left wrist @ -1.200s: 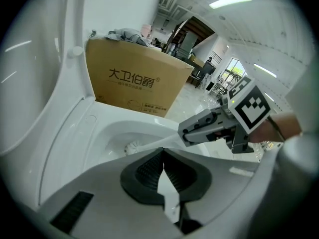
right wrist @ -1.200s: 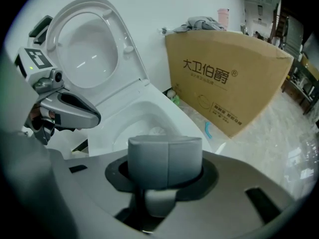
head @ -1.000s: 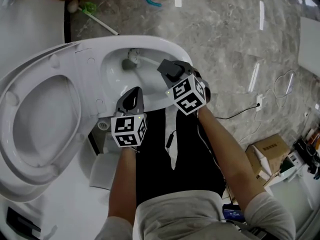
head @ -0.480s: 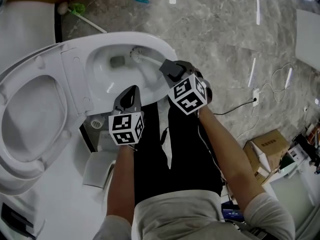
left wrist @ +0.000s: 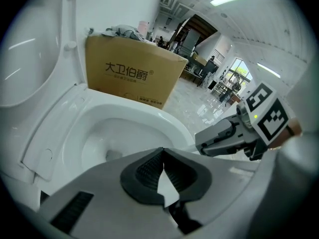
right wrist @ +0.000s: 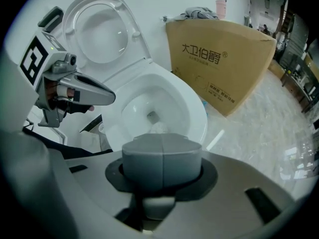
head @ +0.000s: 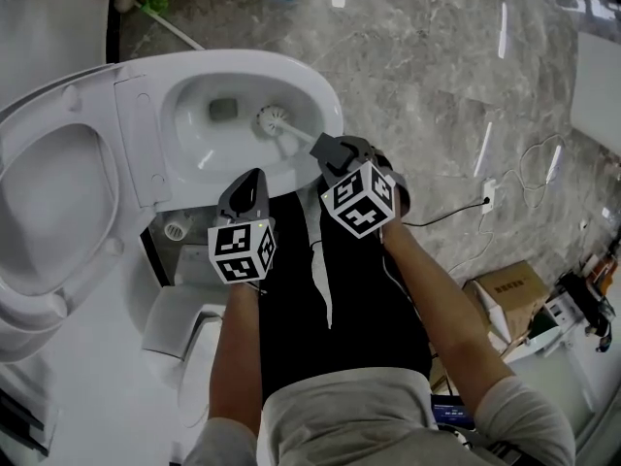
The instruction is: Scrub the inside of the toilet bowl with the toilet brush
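The grey veined stone floor (head: 437, 85) fills the head view from 12 to 4 o'clock, and on it stands the white porcelain toilet bowl (head: 325, 90), at 11 o'clock from the person's arms. Its white plastic seat and lid (head: 49, 192) are swung up and open toward 9 o'clock. Both gripper views show a tall brown cardboard box (right wrist: 219, 59) with dark print standing just behind the toilet. The left gripper (head: 252, 177) hangs at the bowl's near rim, at about 6 o'clock of the opening, its dark ribbed pads pressed together with nothing between them. The right gripper (head: 324, 146) sits at the rim's 4 o'clock, and its grey jaws are clamped on the end of the white long-handled toilet brush (head: 270, 119). The brush's round bristle head lies inside the bowl, low on the wall at 3 o'clock of the grey drain opening (head: 223, 108) and just beside it. Scrubbing looks to be under way, with most of the bowl wall left to cover. The hold is at the far end of a long handle, so a hard push against the porcelain could twist or slide the handle in the jaws. A fast stroke up toward the rim could carry the wet head over the edge and flick water onto the floor — where a thin dark cable (head: 456, 221) trails at 3 o'clock. The idle left gripper is close enough to the rim to knock it on a wide sweep.
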`<control>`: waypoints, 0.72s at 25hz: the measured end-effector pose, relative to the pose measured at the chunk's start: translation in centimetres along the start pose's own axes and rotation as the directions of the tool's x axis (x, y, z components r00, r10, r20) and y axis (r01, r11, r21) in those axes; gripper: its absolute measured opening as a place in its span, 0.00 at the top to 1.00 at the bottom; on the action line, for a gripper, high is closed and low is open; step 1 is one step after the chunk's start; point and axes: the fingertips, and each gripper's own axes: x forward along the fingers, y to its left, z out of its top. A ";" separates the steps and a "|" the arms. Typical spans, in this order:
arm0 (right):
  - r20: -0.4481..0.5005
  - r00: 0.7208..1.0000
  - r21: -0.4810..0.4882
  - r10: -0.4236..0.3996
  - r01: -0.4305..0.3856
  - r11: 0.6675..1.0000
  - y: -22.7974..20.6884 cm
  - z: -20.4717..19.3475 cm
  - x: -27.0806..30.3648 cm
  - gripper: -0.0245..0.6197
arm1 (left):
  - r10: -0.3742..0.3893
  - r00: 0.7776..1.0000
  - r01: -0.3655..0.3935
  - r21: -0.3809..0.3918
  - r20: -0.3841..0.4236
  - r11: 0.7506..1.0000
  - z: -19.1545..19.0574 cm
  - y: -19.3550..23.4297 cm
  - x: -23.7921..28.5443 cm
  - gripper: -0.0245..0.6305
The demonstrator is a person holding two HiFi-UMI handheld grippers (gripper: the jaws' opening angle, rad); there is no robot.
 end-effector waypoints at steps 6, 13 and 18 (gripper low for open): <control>-0.025 0.999 -0.021 0.025 -0.026 0.999 2.3 0.3 0.7 0.74 | 0.022 1.000 -0.022 -0.035 0.017 0.999 0.0 2.0 -0.5 0.95; -0.024 0.996 -0.051 0.086 -0.087 0.995 6.4 3.9 2.9 0.74 | 0.041 0.999 -0.040 -0.042 0.029 0.998 1.0 5.9 -2.0 0.95; -0.002 0.993 -0.079 0.120 -0.120 0.990 10.0 7.8 4.4 0.74 | 0.052 0.998 -0.051 -0.043 0.030 0.998 2.2 9.5 -3.1 0.95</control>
